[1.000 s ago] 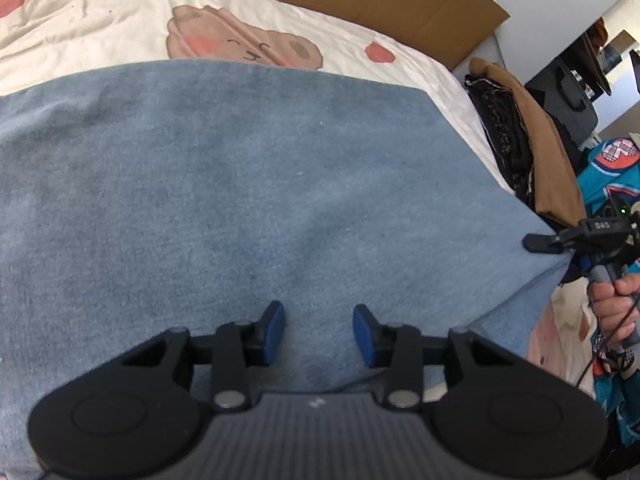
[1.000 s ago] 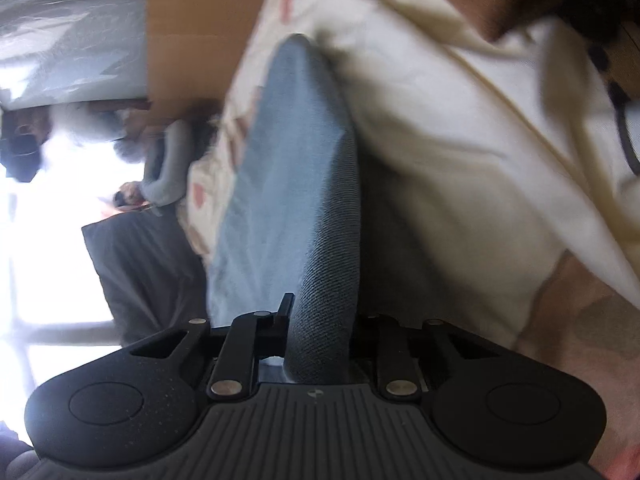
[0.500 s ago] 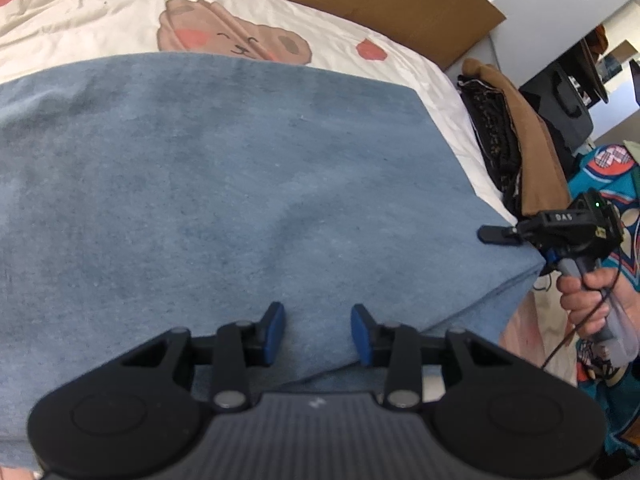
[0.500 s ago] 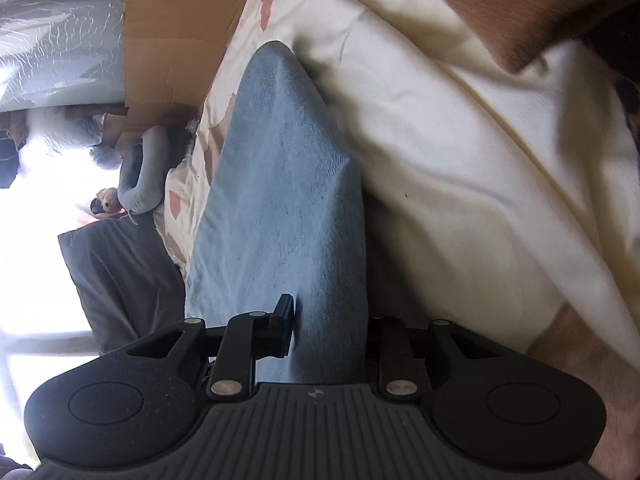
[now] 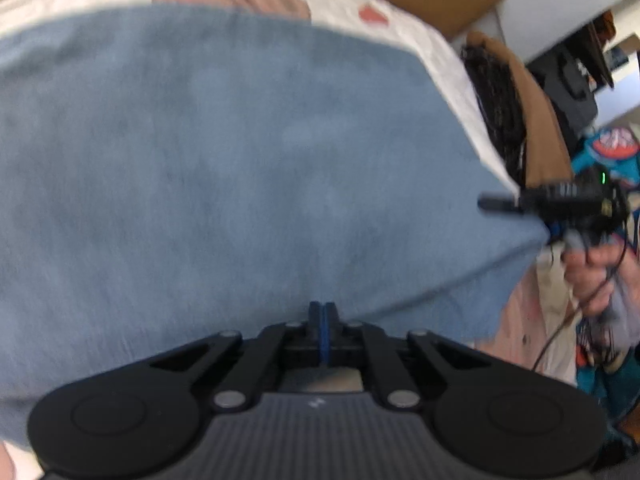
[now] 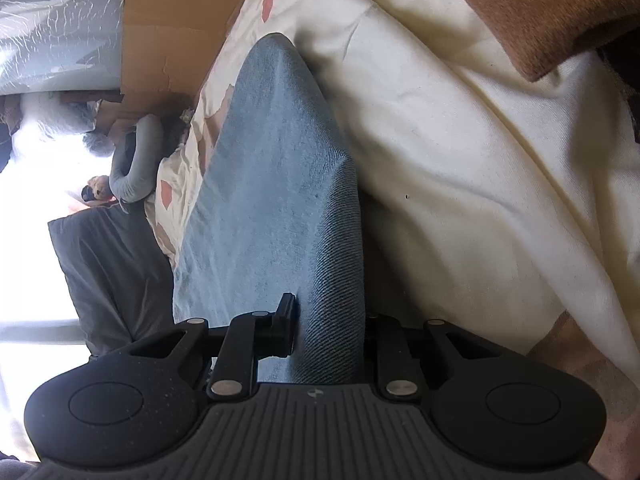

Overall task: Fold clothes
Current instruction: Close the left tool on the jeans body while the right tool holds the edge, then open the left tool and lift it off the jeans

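**On the bed: blue cloth gripped at one corner**

Across a cream bedsheet (image 5: 404, 16) printed with pink and brown shapes, a blue denim-like cloth (image 5: 240, 168) is spread flat, and most of the left wrist view is filled by it. The left gripper (image 5: 321, 320) is seen at the cloth's near edge with its blue-padded fingers (image 5: 325, 332) pressed fully together; whether a fold of fabric is pinched between them cannot be told, since the view is blurred. At the cloth's right corner the right gripper (image 5: 496, 203) is seen, carried by a hand (image 5: 596, 276). From the right wrist view, a thick ridge of the cloth (image 6: 304, 208) is seen clamped between that gripper's (image 6: 328, 320) fingers (image 6: 285, 316), whose gap is narrowing slightly. Brown clothes (image 5: 536, 120) are piled beside the bed, and cardboard (image 6: 176, 28) stands behind it.
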`<state>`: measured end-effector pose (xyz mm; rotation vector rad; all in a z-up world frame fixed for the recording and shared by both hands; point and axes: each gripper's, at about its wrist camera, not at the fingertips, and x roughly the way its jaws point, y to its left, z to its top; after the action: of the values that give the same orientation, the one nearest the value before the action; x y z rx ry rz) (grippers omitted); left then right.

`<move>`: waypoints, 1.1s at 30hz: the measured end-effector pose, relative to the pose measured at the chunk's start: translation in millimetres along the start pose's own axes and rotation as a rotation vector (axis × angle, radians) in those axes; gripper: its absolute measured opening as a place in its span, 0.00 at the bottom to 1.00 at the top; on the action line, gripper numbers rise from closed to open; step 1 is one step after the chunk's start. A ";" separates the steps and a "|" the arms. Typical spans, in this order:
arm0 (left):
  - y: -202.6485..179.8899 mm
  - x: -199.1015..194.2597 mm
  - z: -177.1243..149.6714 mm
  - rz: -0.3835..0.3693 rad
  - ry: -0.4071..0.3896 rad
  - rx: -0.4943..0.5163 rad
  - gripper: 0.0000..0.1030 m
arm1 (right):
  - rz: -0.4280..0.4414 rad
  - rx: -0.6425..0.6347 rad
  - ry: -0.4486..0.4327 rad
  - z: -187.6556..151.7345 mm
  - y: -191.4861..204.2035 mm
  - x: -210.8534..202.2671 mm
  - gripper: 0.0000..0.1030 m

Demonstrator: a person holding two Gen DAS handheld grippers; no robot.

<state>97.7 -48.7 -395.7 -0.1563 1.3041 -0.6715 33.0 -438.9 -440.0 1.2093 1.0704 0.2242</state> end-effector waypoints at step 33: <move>3.0 -6.9 51.2 0.095 -0.070 0.043 0.03 | -0.009 0.002 -0.020 2.5 -0.1 -4.1 0.25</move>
<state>145.3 -55.7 -376.8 -0.0821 1.2215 -0.6078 32.8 -443.2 -437.9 1.2058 1.0593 0.2036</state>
